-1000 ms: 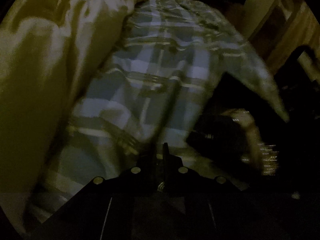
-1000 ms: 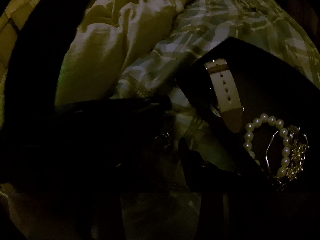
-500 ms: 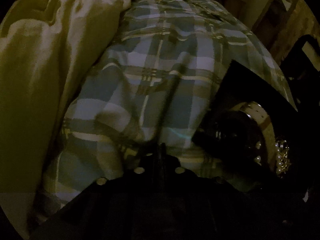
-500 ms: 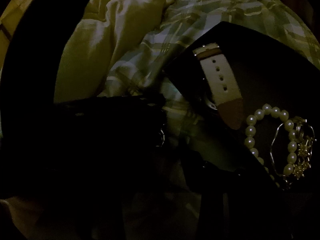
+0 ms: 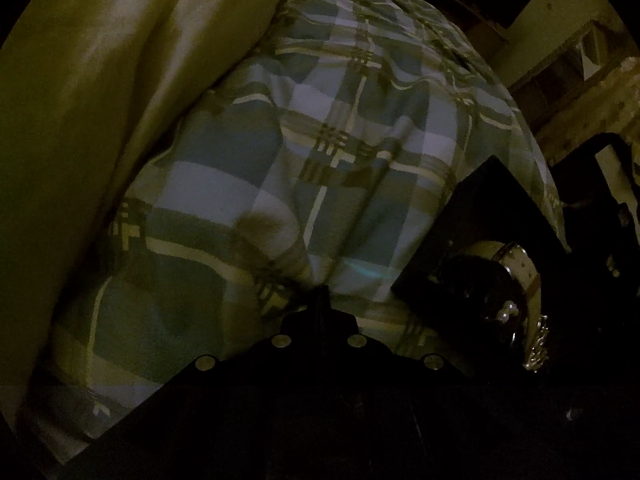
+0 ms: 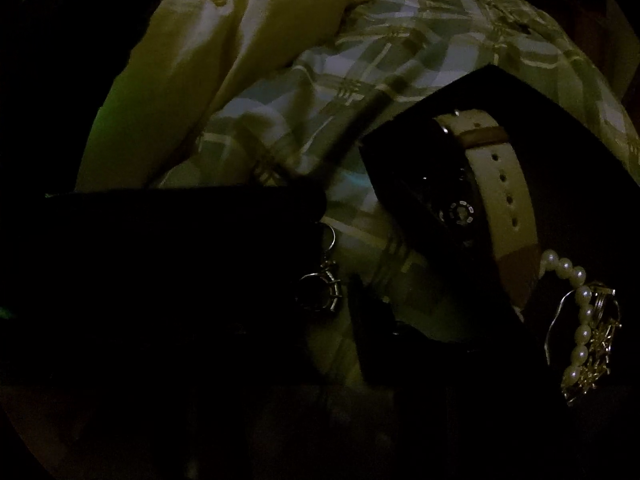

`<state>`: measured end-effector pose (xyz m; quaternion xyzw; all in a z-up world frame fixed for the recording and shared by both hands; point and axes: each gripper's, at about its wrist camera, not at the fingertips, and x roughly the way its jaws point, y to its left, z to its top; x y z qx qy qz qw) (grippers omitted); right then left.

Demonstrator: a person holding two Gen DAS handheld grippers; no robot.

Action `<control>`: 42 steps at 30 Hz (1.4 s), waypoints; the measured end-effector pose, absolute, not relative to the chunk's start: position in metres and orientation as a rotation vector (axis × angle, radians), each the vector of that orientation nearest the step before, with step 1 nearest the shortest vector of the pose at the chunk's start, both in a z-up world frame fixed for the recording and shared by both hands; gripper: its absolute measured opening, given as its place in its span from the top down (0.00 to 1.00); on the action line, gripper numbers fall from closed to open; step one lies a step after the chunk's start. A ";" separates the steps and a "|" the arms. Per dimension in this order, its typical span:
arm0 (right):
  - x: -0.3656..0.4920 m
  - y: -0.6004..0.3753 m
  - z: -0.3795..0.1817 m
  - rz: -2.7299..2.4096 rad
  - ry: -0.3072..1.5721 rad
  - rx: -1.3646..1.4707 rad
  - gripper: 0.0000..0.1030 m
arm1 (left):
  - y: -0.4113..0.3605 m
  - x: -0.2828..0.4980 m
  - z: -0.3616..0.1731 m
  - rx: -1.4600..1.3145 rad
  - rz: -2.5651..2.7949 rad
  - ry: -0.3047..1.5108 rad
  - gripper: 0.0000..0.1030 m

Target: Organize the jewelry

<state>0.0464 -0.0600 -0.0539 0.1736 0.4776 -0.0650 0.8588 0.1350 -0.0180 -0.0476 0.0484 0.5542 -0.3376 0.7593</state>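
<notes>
The left gripper [image 5: 323, 294] was closed empty over the plaid bedding [image 5: 320, 152], while the right gripper [image 6: 340, 280], jaws just narrowing, seemingly pinched a ring [image 6: 320, 290] bound for the black tray [image 6: 560, 128]

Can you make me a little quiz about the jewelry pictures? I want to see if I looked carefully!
1. True or false: the pearl bracelet lies on the plaid blanket, outside the black tray.
2. What colour is the watch strap? A black, B white, C red.
3. Fill the gap: the left gripper has its jaws ____.

Key: 1 false, it lies on the tray. 2 B. 3 shut.
</notes>
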 end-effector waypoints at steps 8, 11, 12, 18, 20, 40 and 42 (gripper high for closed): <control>0.038 -0.075 -0.056 -0.111 0.970 0.440 0.76 | -0.014 0.135 -0.047 0.094 -0.735 1.206 1.00; 0.030 -0.075 -0.054 -0.105 0.964 0.453 0.76 | -0.012 0.133 -0.045 0.094 -0.732 1.201 1.00; 0.026 -0.076 -0.053 -0.103 0.963 0.458 0.76 | -0.011 0.132 -0.044 0.093 -0.731 1.198 1.00; 0.016 -0.078 -0.049 -0.100 0.959 0.488 0.76 | -0.008 0.127 -0.039 0.092 -0.732 1.184 1.00; 0.011 -0.078 -0.046 -0.101 0.955 0.497 0.76 | -0.005 0.126 -0.038 0.082 -0.732 1.182 1.00; -0.022 -0.094 -0.010 -0.209 0.842 0.414 0.76 | -0.018 0.094 -0.027 0.157 -0.785 1.141 1.00; -0.025 -0.101 -0.008 -0.203 0.831 0.452 0.76 | -0.016 0.093 -0.025 0.141 -0.793 1.139 1.00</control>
